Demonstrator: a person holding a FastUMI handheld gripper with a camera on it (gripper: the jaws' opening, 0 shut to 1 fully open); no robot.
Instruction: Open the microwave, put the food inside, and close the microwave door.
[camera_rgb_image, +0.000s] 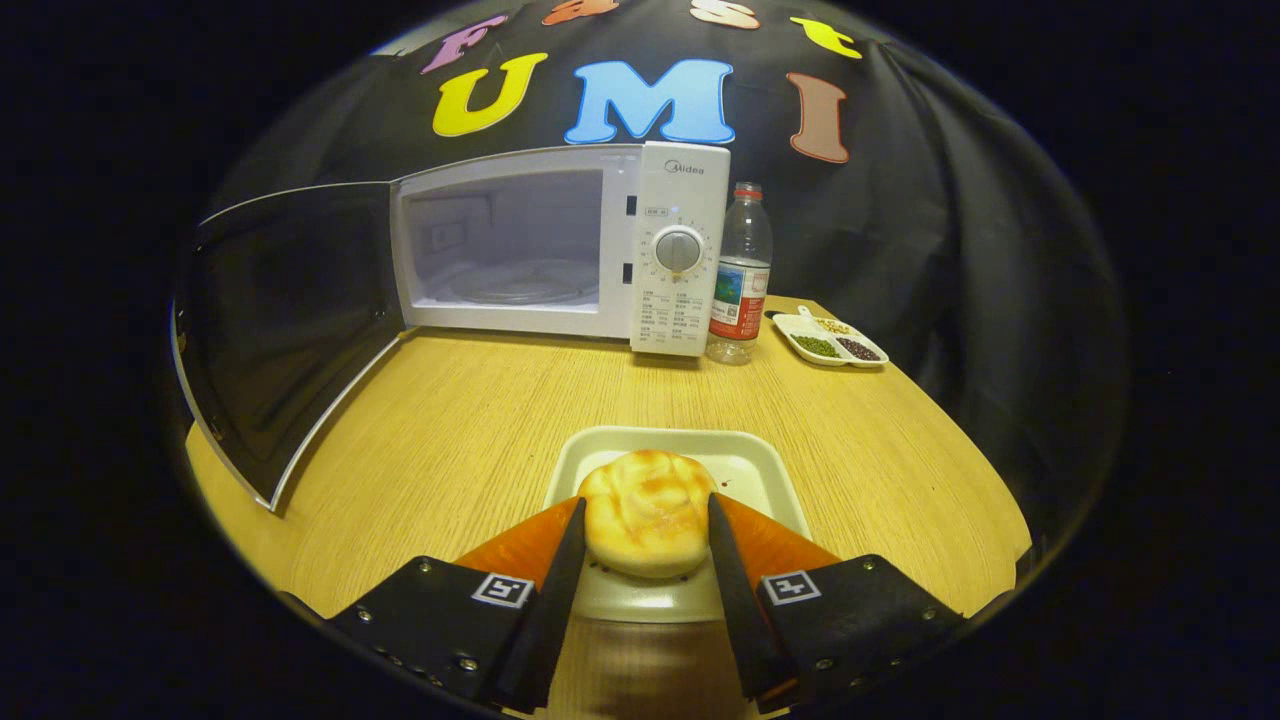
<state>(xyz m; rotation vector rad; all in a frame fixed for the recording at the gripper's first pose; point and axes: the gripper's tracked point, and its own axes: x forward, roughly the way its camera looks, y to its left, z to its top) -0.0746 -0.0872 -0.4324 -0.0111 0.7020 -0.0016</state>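
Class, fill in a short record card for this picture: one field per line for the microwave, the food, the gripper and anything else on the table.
microwave: at the table's far side, door swung open, cavity empty
bread bun: over white tray, between the gripper's fingers
gripper: shut on the bun, both fingers pressing its sides
water bottle: upright, beside the microwave's control panel
divided dish: beyond the bottle, holding dried beans
table: light wood

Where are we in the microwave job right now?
Done: the microwave door is swung wide open. In hand: the gripper is shut on the bun, over the white tray. Left: placing the bun in the microwave cavity and closing the door.
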